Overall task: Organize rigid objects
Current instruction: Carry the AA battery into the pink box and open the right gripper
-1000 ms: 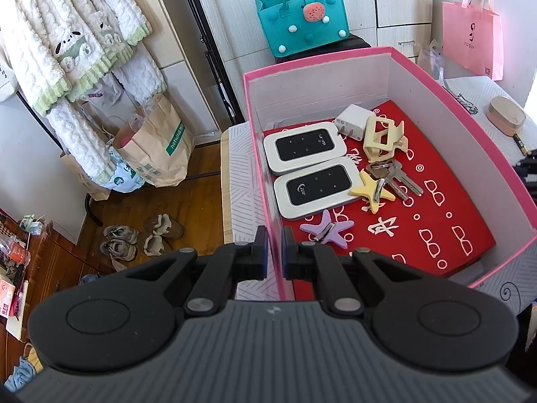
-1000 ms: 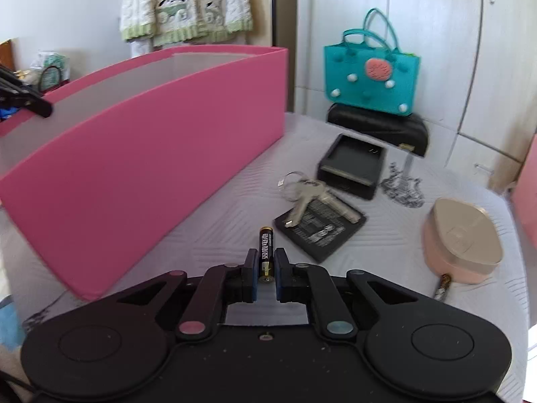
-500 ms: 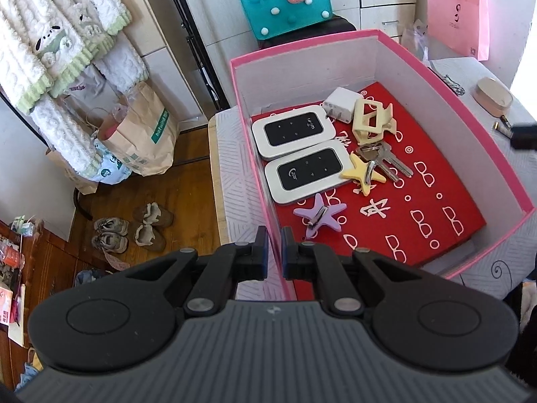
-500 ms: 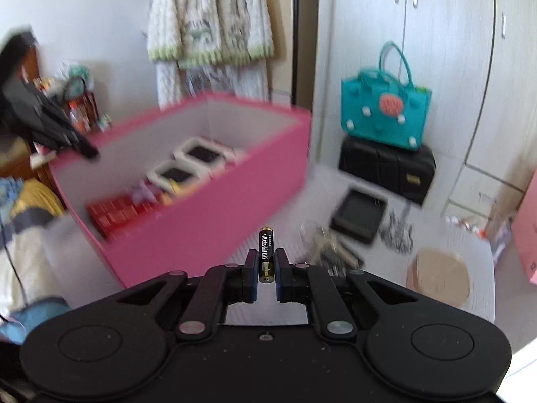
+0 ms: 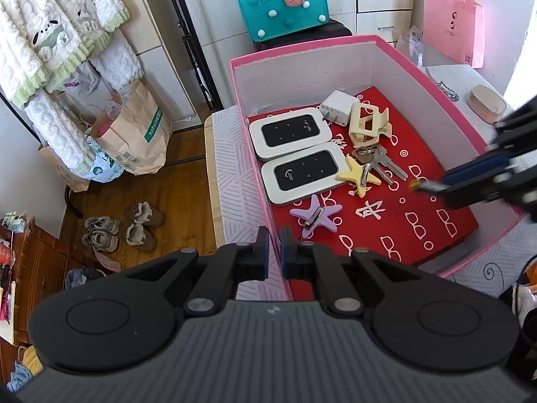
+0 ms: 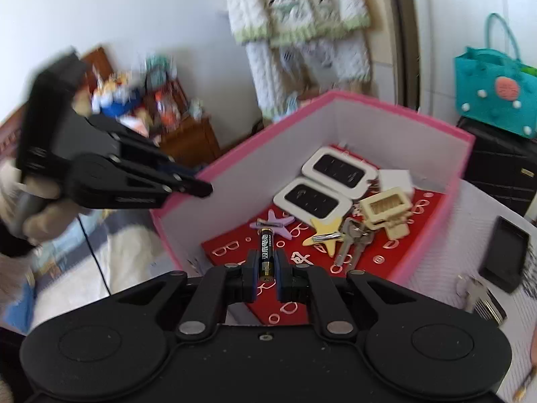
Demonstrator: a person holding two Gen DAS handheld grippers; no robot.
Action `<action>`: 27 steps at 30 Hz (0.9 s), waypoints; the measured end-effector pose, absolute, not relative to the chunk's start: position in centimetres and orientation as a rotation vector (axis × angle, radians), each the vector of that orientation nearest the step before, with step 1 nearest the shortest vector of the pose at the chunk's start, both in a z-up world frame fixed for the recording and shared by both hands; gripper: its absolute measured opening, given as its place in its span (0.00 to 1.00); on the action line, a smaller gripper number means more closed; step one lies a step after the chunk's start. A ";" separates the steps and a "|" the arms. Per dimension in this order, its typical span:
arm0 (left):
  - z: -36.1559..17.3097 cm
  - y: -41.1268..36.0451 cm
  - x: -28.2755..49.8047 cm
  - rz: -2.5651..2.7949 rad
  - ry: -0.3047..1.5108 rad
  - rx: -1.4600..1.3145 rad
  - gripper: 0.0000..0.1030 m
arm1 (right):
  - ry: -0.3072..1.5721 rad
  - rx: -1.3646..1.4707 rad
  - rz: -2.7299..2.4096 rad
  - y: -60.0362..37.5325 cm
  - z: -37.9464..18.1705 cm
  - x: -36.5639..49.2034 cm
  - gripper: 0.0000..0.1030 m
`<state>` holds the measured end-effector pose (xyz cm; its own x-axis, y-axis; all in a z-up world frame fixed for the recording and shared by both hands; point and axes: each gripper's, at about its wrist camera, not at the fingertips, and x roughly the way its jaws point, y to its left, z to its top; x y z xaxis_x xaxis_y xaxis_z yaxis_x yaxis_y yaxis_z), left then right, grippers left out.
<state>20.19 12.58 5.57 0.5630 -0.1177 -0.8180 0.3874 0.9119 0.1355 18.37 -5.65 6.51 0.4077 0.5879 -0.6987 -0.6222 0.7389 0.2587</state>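
Right wrist view: right gripper clamps a battery over the pink box; keys and star clips lie inside; left gripper pinches the box wall.

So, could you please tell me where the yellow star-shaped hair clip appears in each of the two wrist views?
Left wrist view: the yellow star clip lies mid-frame on the red lining, right of the nearer white Wi-Fi router, touching the keys.
Right wrist view: the clip lies just right of centre, beyond the battery.
Shared landmark: the pink box.
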 end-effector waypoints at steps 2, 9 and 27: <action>5.6 12.6 20.2 -0.305 0.930 0.311 0.06 | 0.902 -0.068 0.748 -4.6 5.5 19.6 0.11; 5.4 12.5 19.9 -0.287 0.906 0.294 0.06 | 0.925 -0.144 0.694 -2.2 3.6 22.1 0.12; 5.3 12.5 19.4 -0.254 0.862 0.256 0.06 | 0.775 0.121 0.399 -18.3 7.6 17.8 0.23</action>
